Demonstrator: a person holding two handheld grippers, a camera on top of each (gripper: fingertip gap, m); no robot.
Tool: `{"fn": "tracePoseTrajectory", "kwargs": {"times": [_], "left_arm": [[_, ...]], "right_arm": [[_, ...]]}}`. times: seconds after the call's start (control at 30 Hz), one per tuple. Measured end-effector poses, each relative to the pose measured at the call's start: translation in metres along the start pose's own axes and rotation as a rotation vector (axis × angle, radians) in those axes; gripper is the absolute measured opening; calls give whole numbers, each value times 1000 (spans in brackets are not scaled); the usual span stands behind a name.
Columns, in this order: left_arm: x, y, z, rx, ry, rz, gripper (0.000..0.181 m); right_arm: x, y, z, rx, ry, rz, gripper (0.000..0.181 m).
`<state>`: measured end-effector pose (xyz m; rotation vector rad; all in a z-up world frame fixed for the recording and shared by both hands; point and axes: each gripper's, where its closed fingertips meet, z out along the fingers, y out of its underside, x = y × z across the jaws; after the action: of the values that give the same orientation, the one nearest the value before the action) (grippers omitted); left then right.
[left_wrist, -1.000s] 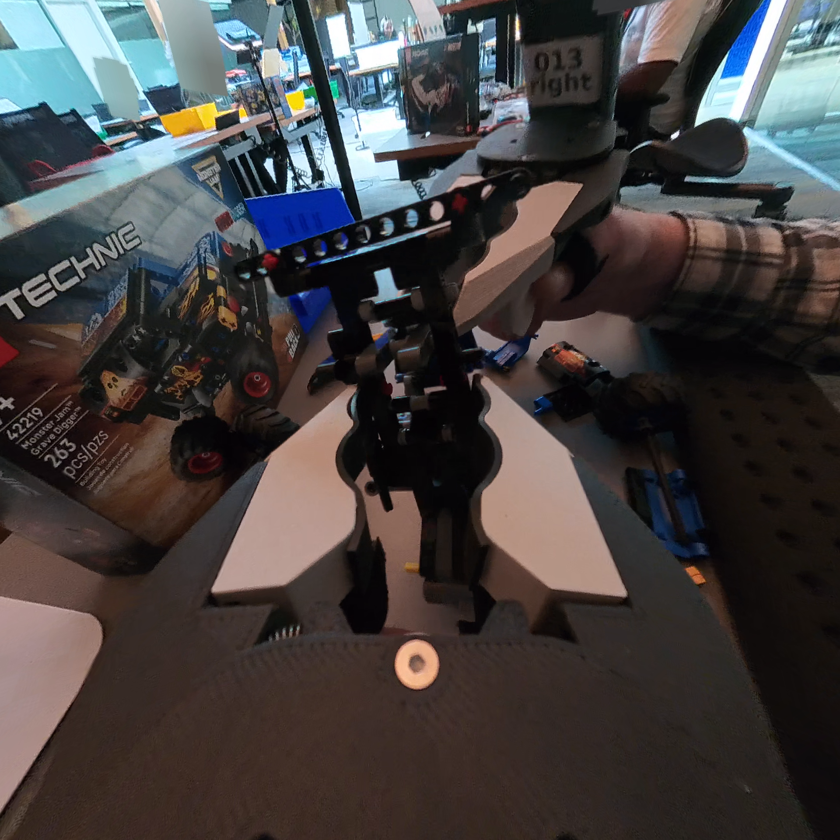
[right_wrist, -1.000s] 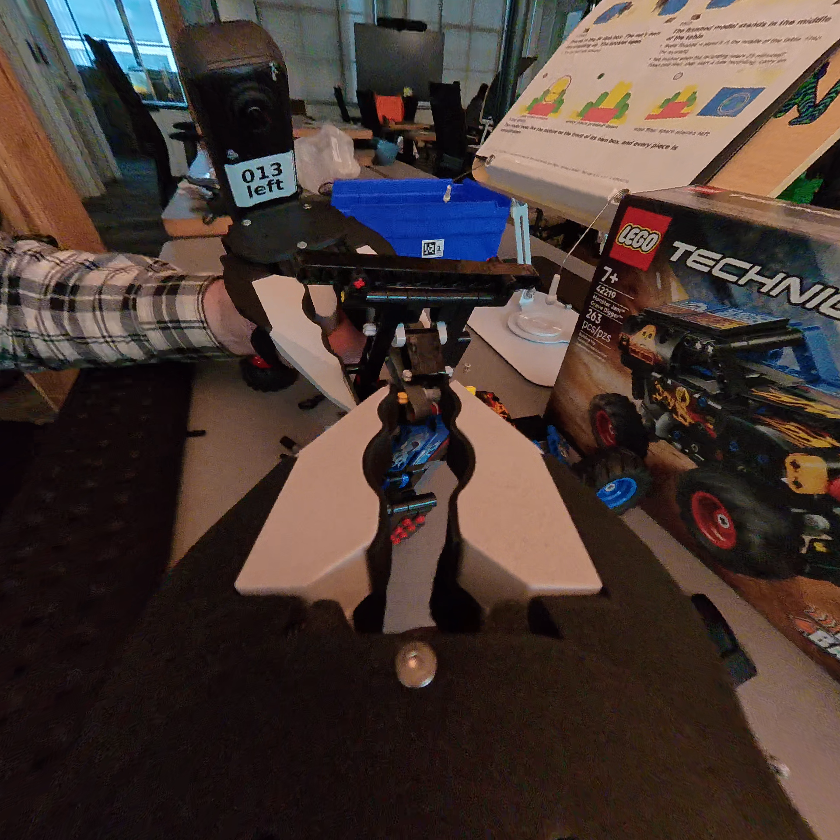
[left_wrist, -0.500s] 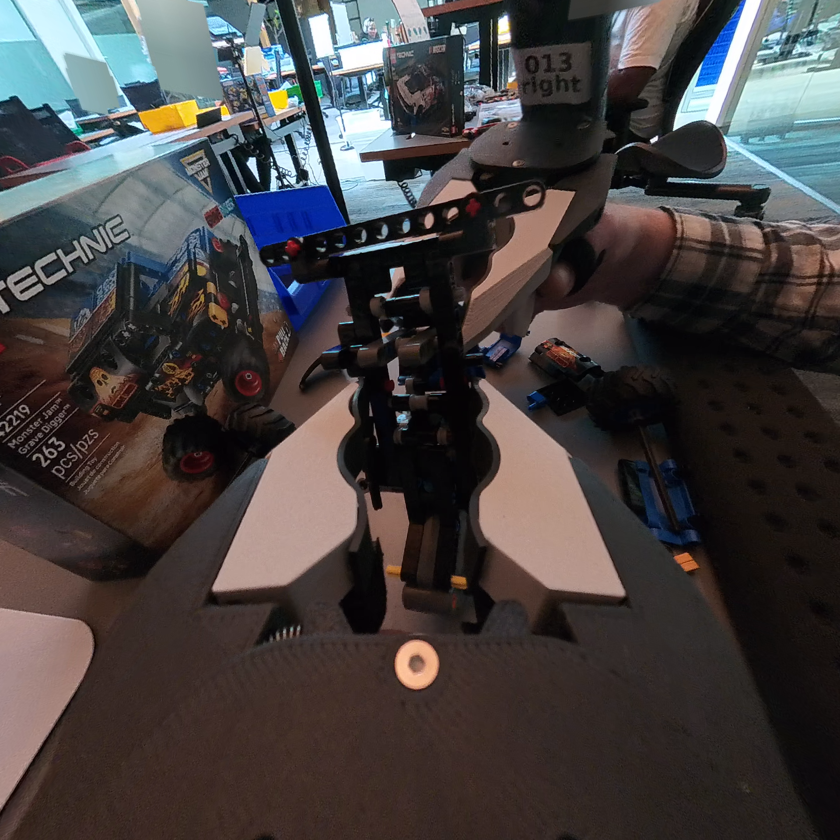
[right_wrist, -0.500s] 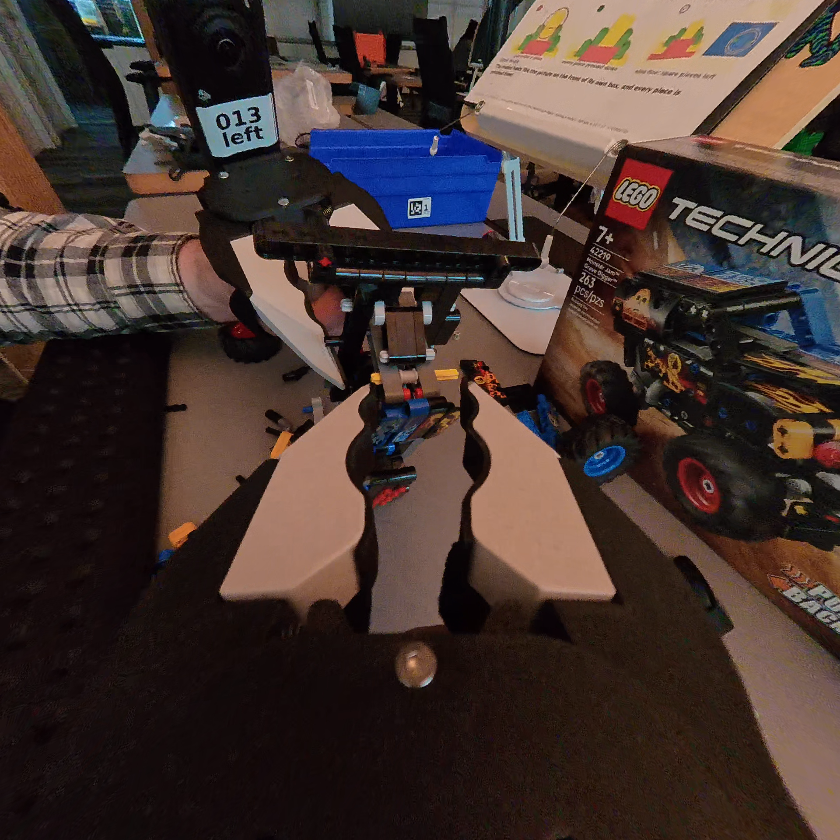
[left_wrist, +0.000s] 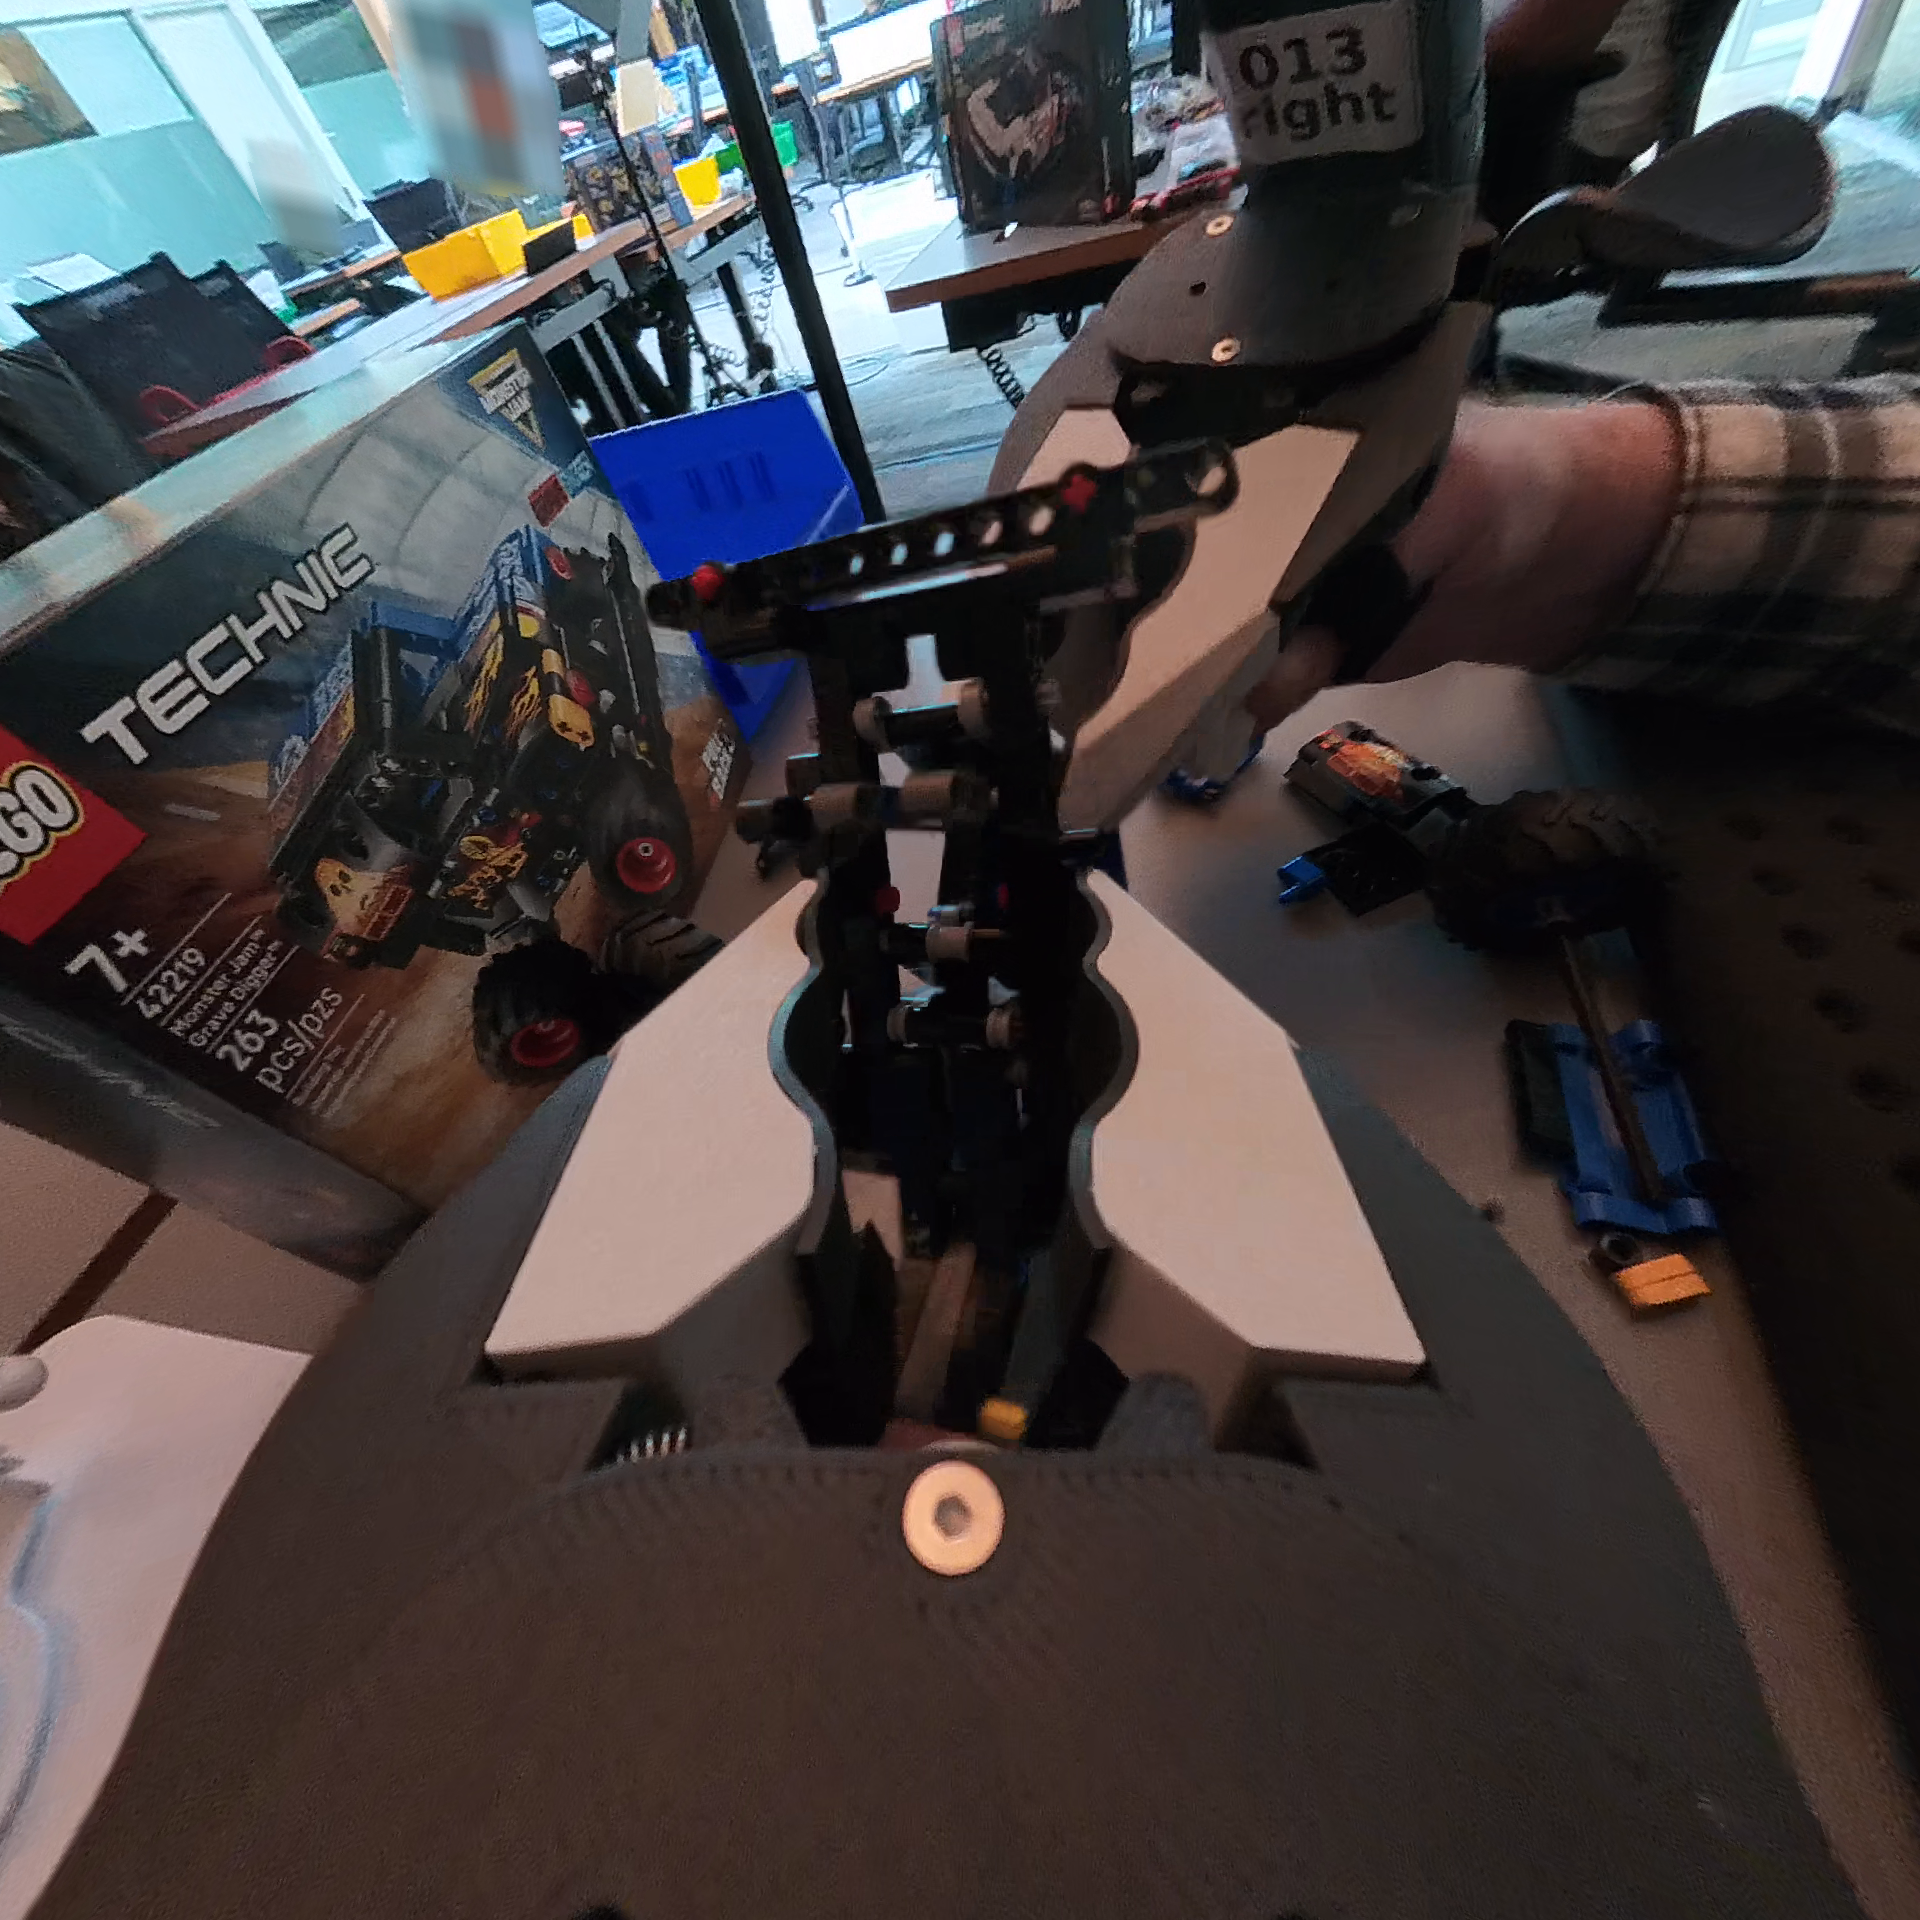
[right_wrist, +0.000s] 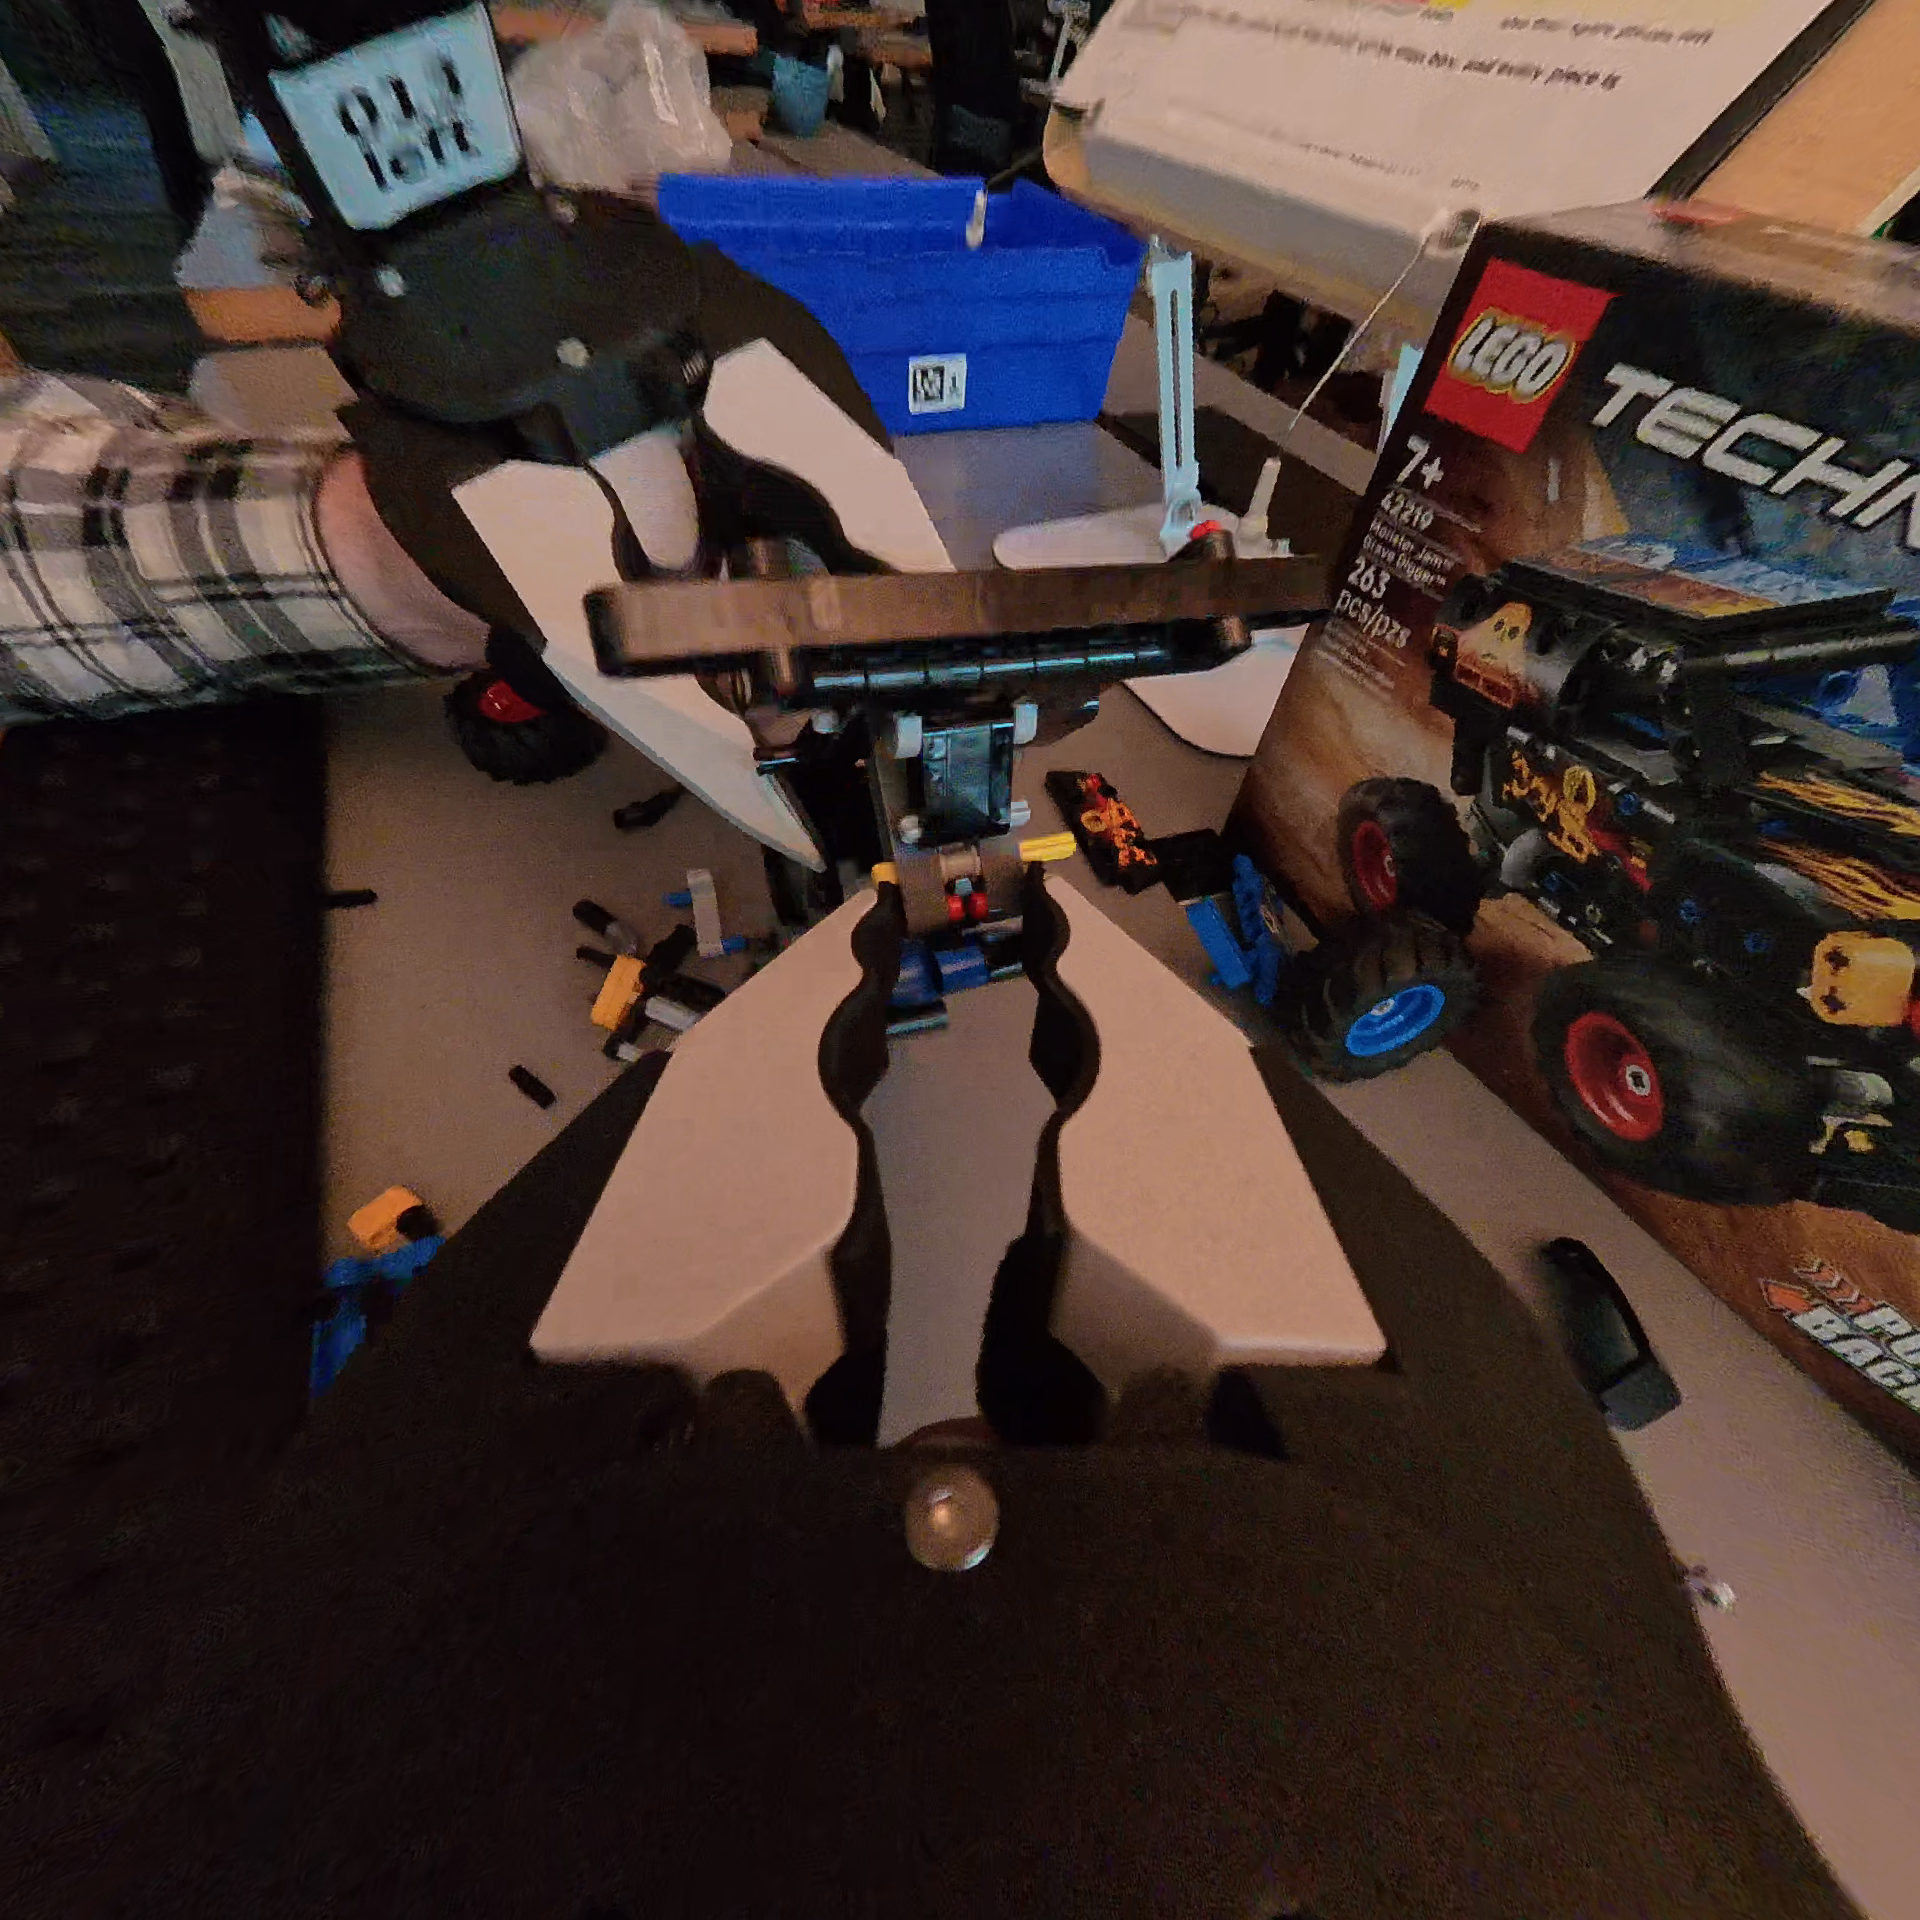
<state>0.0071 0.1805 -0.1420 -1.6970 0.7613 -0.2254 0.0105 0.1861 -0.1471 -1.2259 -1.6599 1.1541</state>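
Observation:
A black T-shaped brick assembly (left_wrist: 935, 582) with a holed cross beam is held above the table. My left gripper (left_wrist: 945, 914) is shut on its stem, which runs back between the jaws. The right gripper's white fingers (left_wrist: 1216, 623) show behind the beam, held by a hand in a plaid sleeve. In the right wrist view my right gripper (right_wrist: 961, 899) has its tips closed around the assembly's (right_wrist: 935, 623) small grey end piece with red and yellow pins. The left gripper's fingers (right_wrist: 582, 561) hold the assembly from the far left.
A toy truck box (left_wrist: 312, 779) stands beside the work area and also shows in the right wrist view (right_wrist: 1610, 727). A blue bin (right_wrist: 904, 291) sits behind. Loose parts lie on the table: a tyre on an axle (left_wrist: 1538, 873), a blue piece (left_wrist: 1621, 1132), small bits (right_wrist: 644, 987), and a blue-hubbed wheel (right_wrist: 1392, 1008). My left and right fingertips are right by each other.
The right gripper's jaws widened half a second ago and have narrowed again onto the assembly's end piece. The left gripper kept its hold, and the assembly shifted and tilted slightly.

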Motion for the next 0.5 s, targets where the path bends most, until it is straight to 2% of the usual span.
{"fn": "tracePoseTrajectory", "kwargs": {"times": [0.07, 0.2, 0.33, 0.5], "left_arm": [[-2, 2, 1, -2, -11, 24, 39], [-5, 1, 1, 36, 40, -90, 41], [-6, 3, 2, 58, 47, -150, 40], [-18, -6, -7, 135, 45, -263, 40]], "right_arm": [[0, 11, 8, -50, 11, -21, 21], [3, -2, -2, 20, -6, 38, 24], [6, 7, -8, -19, 15, 6, 49], [1, 10, -1, -57, 39, -74, 58]]}}
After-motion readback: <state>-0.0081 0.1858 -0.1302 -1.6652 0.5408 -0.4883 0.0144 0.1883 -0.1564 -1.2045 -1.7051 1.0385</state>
